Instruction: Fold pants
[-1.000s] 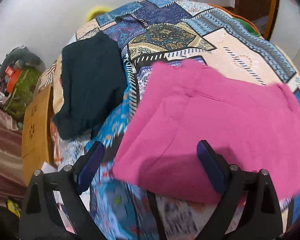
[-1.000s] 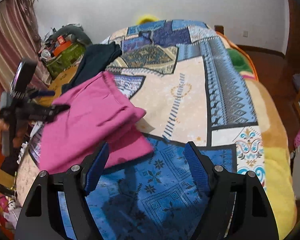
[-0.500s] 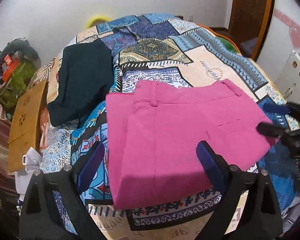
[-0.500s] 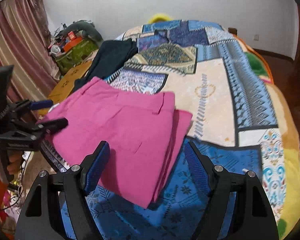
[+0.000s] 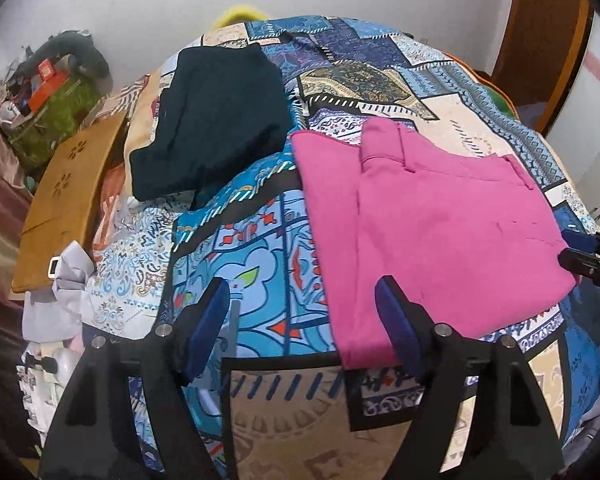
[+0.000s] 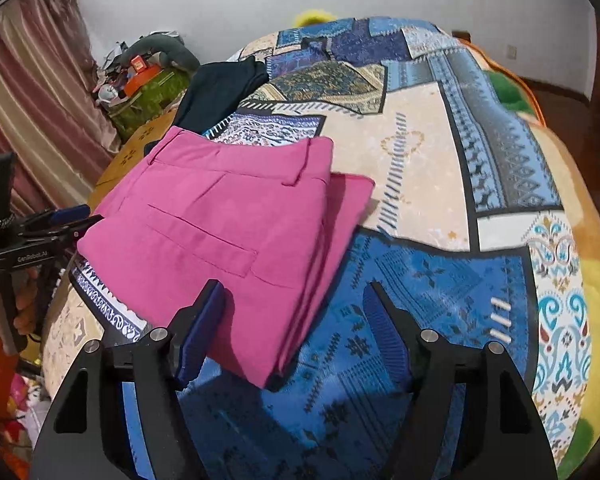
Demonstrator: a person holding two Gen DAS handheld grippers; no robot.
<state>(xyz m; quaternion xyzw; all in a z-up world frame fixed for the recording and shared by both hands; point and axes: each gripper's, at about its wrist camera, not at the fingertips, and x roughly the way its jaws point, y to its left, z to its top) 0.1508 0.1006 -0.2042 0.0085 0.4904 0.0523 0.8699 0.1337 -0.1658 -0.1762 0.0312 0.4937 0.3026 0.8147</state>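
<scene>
The pink pants [image 5: 432, 232] lie folded flat on the patterned bedspread [image 5: 260, 264], waistband toward the far side. They also show in the right wrist view [image 6: 224, 232]. My left gripper [image 5: 302, 326] is open and empty, just off the pants' near left corner. My right gripper [image 6: 292, 320] is open and empty at the pants' near right corner. Each gripper shows in the other's view: the right gripper at the right edge [image 5: 592, 256], the left gripper at the left edge [image 6: 56, 224].
A folded dark garment [image 5: 216, 120] lies on the bed beyond the pants to the left. A wooden board [image 5: 68, 196], a green bag [image 5: 48, 120] and clutter sit off the bed's left side. A curtain [image 6: 32, 100] hangs at left.
The pants were held up a second ago; now they lie flat on the bed. Both grippers have let go and drawn back toward the near edge.
</scene>
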